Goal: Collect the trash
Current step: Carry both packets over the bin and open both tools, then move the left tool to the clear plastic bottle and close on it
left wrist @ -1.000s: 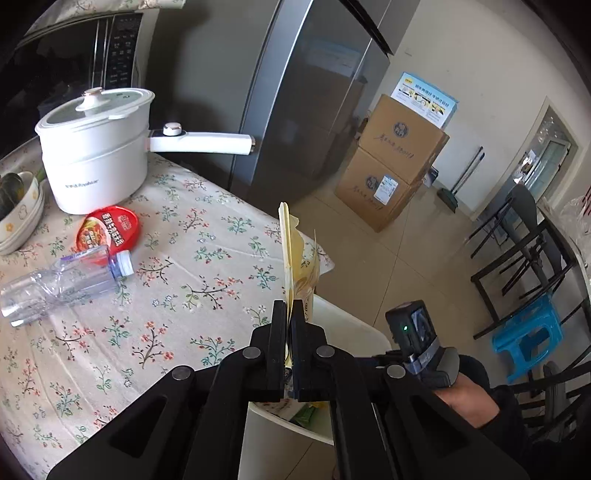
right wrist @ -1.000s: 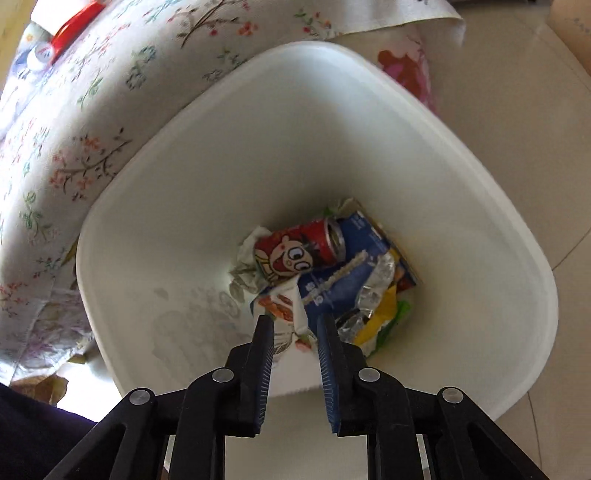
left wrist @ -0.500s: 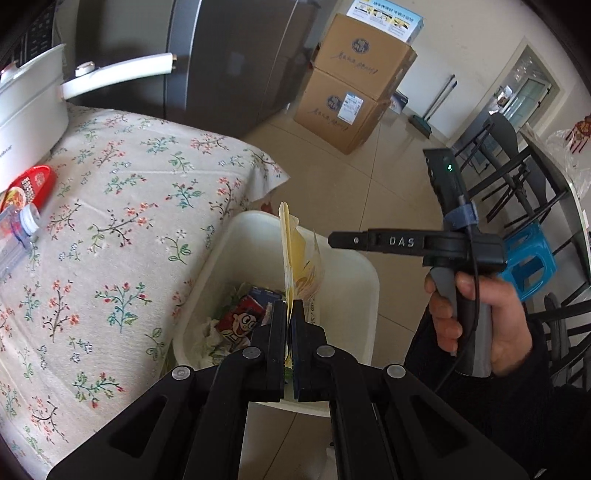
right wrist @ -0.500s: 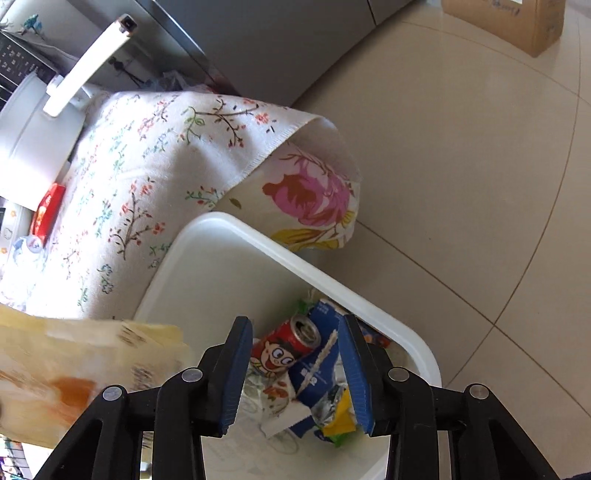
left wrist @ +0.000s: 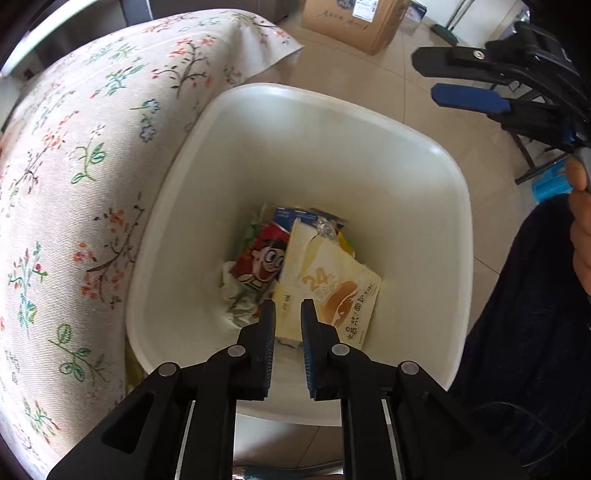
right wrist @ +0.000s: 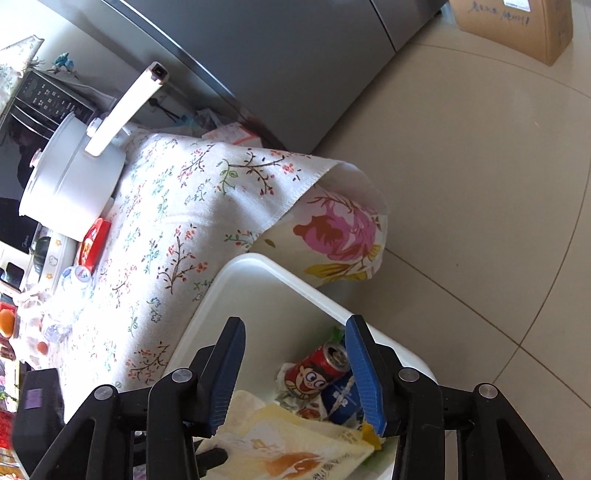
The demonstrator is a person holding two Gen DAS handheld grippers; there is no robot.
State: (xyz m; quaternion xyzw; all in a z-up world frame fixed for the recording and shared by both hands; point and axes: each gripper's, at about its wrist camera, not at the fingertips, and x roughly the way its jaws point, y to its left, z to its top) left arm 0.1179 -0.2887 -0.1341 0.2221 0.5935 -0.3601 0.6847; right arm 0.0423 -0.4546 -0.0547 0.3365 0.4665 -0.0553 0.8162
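The left gripper [left wrist: 288, 314] hangs over the near rim of the white trash bin [left wrist: 436, 236], its fingers [left wrist: 266, 332] parted by a narrow gap with nothing between them. Just beyond their tips, at the bottom of the bin, lies the yellow bread wrapper [left wrist: 328, 288], flat and face up, printed with an orange loaf and the number 24. Touching the wrapper's left side inside the bin is a red drink can [left wrist: 260, 258] with a cartoon face, resting on crumpled white paper [left wrist: 236, 295]. Behind the can and wrapper, toward the bin's far wall, a blue packet [left wrist: 295, 216] and a bit of clear plastic show partly.

The right gripper [right wrist: 295, 376] is held above the bin's right side; its blue-padded fingers [right wrist: 364, 373] are spread wide apart and hold nothing. From its own camera the wrapper [right wrist: 291, 446], the can [right wrist: 317, 369] and the blue packet [right wrist: 341, 397] appear below, between the fingers.

Left of the bin, the floral cloth [left wrist: 74, 166] of the tabletop hangs down, touching the bin's outer wall. Farther along the tabletop from the bin, the right wrist view shows a red-lidded tub [right wrist: 94, 243], a clear plastic bottle [right wrist: 66, 291] lying down, and a white electric pot [right wrist: 70, 184] with a long handle. Beyond the bin, tan floor tiles [right wrist: 480, 184] run to a grey refrigerator [right wrist: 277, 55] and a cardboard box [right wrist: 517, 26].
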